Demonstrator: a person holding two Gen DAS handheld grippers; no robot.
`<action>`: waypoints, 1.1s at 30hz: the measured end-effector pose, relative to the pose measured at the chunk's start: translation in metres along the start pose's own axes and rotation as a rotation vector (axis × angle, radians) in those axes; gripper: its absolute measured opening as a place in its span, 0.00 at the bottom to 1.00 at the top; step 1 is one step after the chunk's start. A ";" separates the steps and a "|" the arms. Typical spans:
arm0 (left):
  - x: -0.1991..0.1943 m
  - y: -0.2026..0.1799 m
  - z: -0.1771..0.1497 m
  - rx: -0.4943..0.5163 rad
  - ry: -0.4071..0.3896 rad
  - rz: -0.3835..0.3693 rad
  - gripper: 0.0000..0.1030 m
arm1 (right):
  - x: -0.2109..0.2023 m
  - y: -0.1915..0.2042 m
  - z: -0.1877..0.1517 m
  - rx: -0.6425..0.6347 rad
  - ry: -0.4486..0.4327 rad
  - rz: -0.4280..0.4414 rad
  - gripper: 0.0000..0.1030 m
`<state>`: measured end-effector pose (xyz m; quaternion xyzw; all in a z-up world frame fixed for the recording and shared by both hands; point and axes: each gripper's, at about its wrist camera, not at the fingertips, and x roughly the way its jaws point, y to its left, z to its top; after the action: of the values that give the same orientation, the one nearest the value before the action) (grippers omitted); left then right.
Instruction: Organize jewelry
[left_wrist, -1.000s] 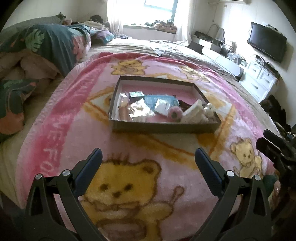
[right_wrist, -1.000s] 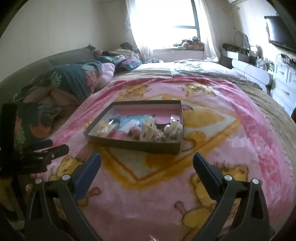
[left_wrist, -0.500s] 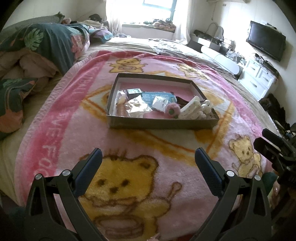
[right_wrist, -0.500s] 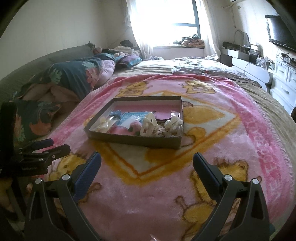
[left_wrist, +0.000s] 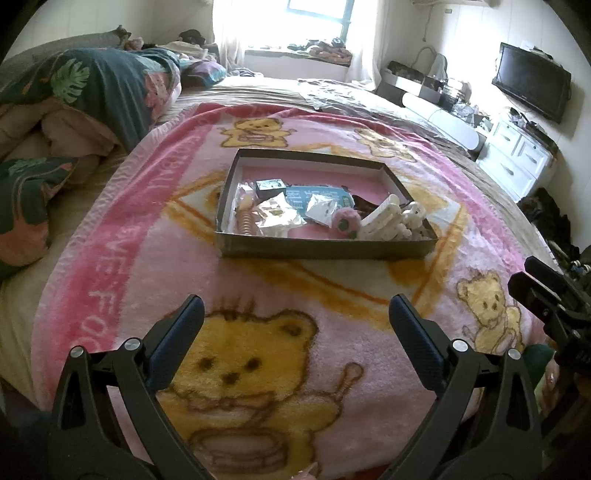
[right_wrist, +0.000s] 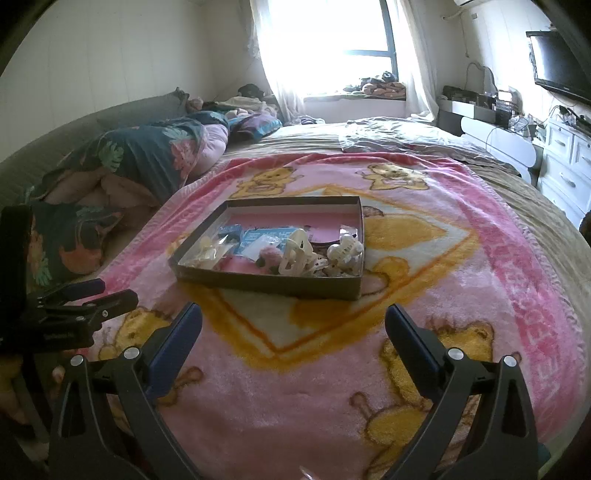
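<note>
A shallow cardboard box (left_wrist: 325, 248) (right_wrist: 266, 286) with a pink floor lies on the pink bear blanket. Inside it are small clear bags (left_wrist: 277, 216), a blue card (left_wrist: 321, 194), a pink pompom (left_wrist: 346, 222) (right_wrist: 269, 255), white hair claws (left_wrist: 386, 218) (right_wrist: 345, 250) and a coiled hair tie (left_wrist: 246, 222). My left gripper (left_wrist: 295, 328) hangs open over the blanket in front of the box, nothing between its fingers. My right gripper (right_wrist: 293, 326) is open too, in front of the box, empty. Each gripper shows at the edge of the other's view.
The pink blanket (left_wrist: 122, 236) covers a wide bed. Rumpled dark floral bedding (left_wrist: 92, 88) lies at the left. A white dresser (left_wrist: 517, 162) and a wall television (left_wrist: 532, 85) stand at the right, a bright window (right_wrist: 332, 29) at the back.
Both grippers have lifted and tilted slightly, so the box sits a little lower and nearer in each view. Both stay open and empty. Nothing in the box moved.
</note>
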<state>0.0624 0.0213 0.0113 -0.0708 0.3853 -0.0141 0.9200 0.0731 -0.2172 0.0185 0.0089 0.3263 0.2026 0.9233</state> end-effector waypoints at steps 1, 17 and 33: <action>0.000 0.000 0.000 0.000 -0.001 -0.001 0.91 | 0.000 0.000 0.000 0.000 0.000 -0.001 0.96; -0.001 0.000 0.000 0.003 -0.001 0.002 0.91 | 0.000 0.001 0.000 0.002 0.001 0.001 0.96; -0.001 0.001 0.002 0.004 -0.002 0.010 0.91 | -0.001 0.001 0.000 0.002 0.000 0.000 0.96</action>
<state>0.0629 0.0224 0.0136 -0.0668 0.3847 -0.0103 0.9205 0.0722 -0.2165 0.0189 0.0100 0.3266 0.2025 0.9232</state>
